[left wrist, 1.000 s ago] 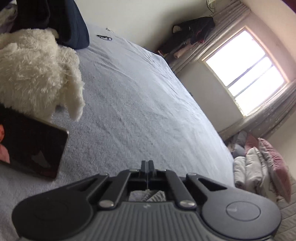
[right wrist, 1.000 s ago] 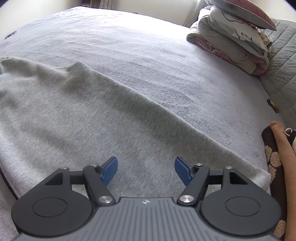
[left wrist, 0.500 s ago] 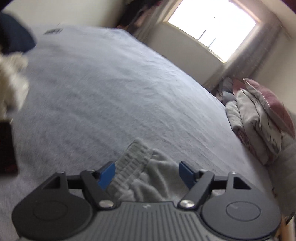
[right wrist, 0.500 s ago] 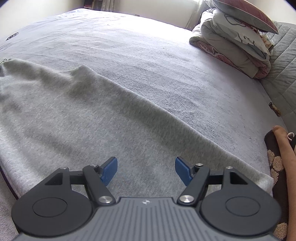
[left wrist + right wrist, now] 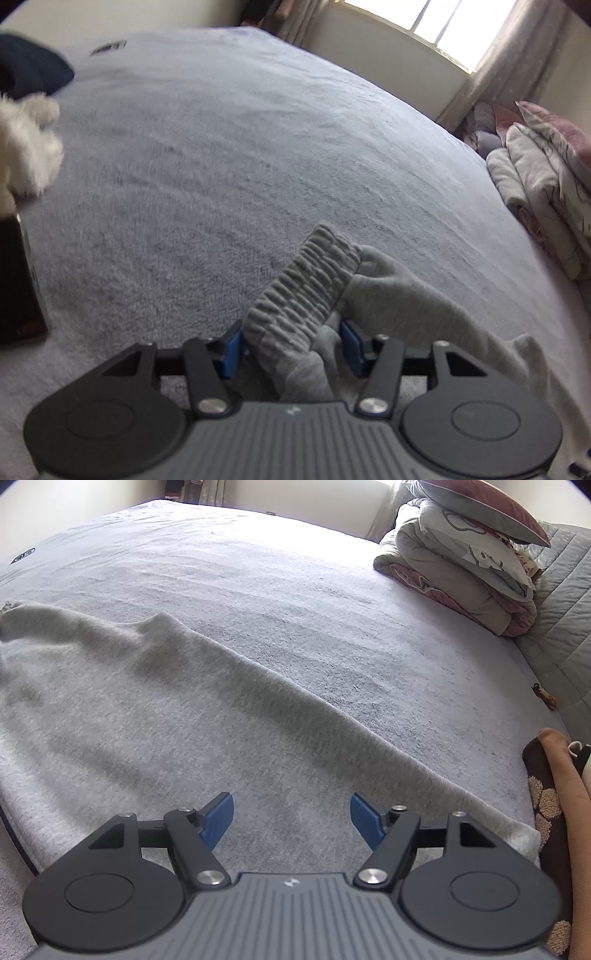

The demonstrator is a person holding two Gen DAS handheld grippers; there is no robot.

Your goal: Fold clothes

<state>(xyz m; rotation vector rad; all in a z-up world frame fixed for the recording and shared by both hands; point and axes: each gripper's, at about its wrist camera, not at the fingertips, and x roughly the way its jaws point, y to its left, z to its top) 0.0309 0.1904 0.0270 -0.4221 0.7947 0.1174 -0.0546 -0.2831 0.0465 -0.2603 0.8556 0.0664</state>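
A grey sweat garment (image 5: 147,709) lies spread flat across the pale bed (image 5: 295,590). In the left wrist view its ribbed cuff (image 5: 310,280) is bunched and sticks up between the blue pads of my left gripper (image 5: 291,347), which is open with the pads beside the cloth, not pinching it. The rest of that garment (image 5: 424,306) trails off to the right. My right gripper (image 5: 291,819) hovers open just over the flat grey cloth, close to its near edge, with nothing between its fingers.
A white plush toy (image 5: 26,147), a dark tablet (image 5: 14,288) and a dark blue item (image 5: 29,66) sit at the left of the bed (image 5: 221,147). Folded bedding and pillows (image 5: 461,565) are stacked at the far right. A person's sleeve (image 5: 561,812) is at the right edge.
The left gripper went from shut on grey cloth to open, swung right and dropped toward the bed, leaving the cuff between its pads. The right gripper drifted slightly; the garment's far end shifted.
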